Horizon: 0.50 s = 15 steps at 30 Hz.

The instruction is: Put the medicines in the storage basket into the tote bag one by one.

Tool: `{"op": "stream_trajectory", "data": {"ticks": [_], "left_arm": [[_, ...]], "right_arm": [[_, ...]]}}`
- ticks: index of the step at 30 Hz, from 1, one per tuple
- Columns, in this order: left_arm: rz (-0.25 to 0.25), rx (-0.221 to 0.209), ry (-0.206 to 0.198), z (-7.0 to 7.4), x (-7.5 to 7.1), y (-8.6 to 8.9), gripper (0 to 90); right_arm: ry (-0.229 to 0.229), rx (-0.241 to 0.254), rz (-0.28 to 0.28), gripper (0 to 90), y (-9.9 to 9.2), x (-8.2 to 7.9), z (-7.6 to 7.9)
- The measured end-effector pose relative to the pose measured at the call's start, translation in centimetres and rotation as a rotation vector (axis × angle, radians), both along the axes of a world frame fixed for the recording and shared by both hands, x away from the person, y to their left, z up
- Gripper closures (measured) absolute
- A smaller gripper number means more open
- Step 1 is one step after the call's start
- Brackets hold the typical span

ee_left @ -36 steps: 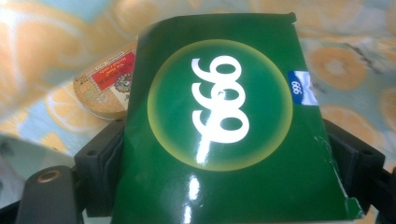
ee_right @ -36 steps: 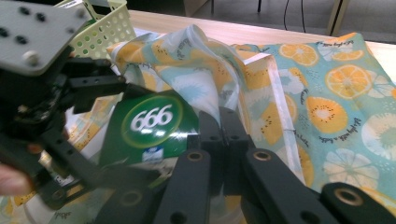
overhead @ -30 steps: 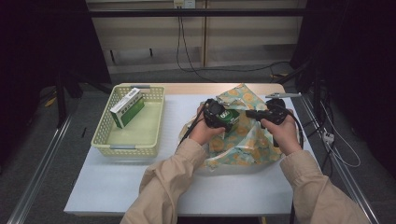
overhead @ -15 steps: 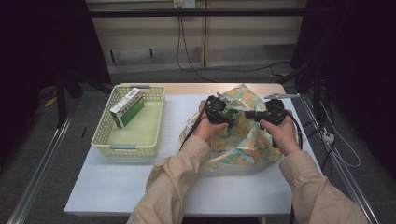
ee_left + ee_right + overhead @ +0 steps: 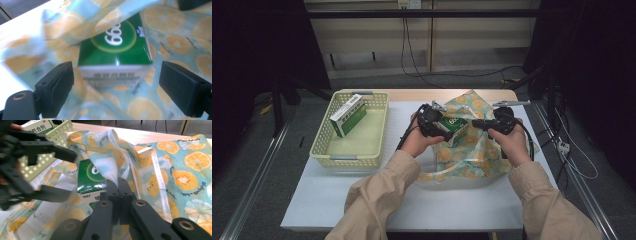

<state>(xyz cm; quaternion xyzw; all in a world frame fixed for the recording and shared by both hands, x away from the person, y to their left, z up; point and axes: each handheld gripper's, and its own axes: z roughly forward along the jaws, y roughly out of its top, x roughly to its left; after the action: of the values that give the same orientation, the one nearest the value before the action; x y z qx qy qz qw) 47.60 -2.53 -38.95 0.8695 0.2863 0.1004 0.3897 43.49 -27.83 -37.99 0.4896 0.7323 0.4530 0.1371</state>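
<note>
White tabletop (image 5: 362,200) carries one lemon-print plastic bag (image 5: 472,150) on its right half, and inside its mouth sits one green box (image 5: 452,125), white end facing out. Two grippers work there: the left gripper (image 5: 116,87) has just been opening, its jaws standing wide on either side of the box without touching it; the right gripper (image 5: 119,186) is clamped tight on the bag's rim. Farther left stands one yellow basket (image 5: 324,147) holding a second green box (image 5: 348,115).
</note>
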Motion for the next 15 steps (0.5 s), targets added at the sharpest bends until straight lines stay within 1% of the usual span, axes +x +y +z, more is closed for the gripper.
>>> {"op": "stream_trajectory", "data": {"ticks": [2, 6, 7, 9, 11, 12, 15], "left_arm": [[-0.002, -0.012, -0.001, 0.6, -0.5, 0.9, 12.0], [-0.006, -0.021, 0.009, 1.7, -1.3, 2.6, 10.9], [-0.006, -0.024, 0.004, 2.0, -1.5, 3.0, 11.1], [-0.008, -0.017, -0.007, 2.6, -1.7, 3.9, 11.3], [-0.004, -0.021, -0.005, 3.1, -1.9, 4.7, 11.6], [-0.002, -0.01, -0.009, 3.4, -2.0, 5.1, 11.8], [0.009, -0.01, 0.007, 4.0, -2.1, 6.2, 11.8]], "right_arm": [[0.001, -0.003, 0.001, 90.0, 0.1, -0.1, 0.0], [-0.002, -0.006, 0.005, 90.0, 0.4, -0.1, 0.1], [-0.003, -0.004, 0.003, 90.0, 0.4, -0.2, 0.1], [-0.004, -0.006, 0.003, 90.0, 0.4, -0.2, 0.2], [-0.002, -0.007, 0.003, 90.0, 0.5, -0.2, 0.2], [-0.002, -0.008, 0.004, 90.0, 0.5, -0.2, 0.2], [-0.004, -0.007, 0.003, 90.0, 0.6, -0.2, 0.2]]}}
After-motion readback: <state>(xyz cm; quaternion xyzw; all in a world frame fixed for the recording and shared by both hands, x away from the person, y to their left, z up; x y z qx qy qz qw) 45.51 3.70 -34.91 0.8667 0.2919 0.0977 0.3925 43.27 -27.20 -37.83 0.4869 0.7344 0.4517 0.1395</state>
